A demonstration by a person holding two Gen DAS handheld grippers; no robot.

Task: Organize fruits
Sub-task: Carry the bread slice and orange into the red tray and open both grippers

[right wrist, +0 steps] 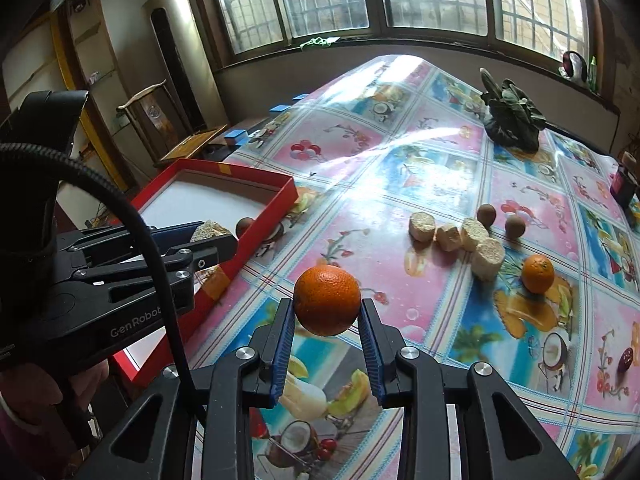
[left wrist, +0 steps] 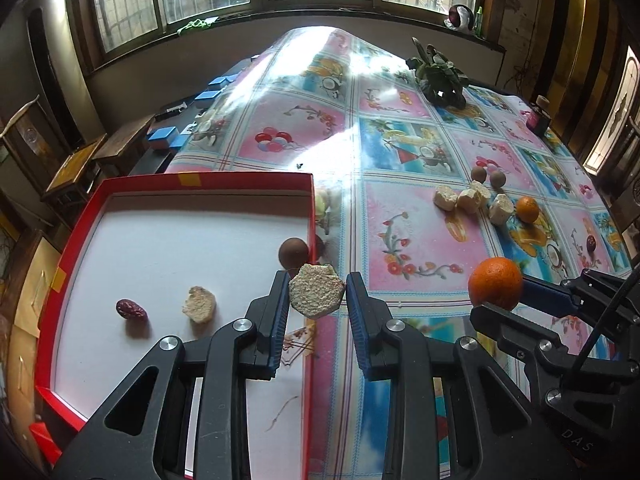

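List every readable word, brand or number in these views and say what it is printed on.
"GenRobot": on the body of the left claw, seen from the right wrist view.
"DAS": partial letters on the right claw body, rest cut off.
Small white print below "GenRobot": too small to read.

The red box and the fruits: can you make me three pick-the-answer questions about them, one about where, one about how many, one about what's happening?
1. Where is the dark red date?
A in the red box
B on the windowsill
C under the leafy plant

2. How many oranges show?
A one
B two
C five

3. What is the right gripper doing?
A hanging open
B squeezing a spoon
C holding an orange

Answers: 1 A, it lies on the box's white floor. 2 B, one held, another orange on the table. 3 C, its fingers clamp the orange.
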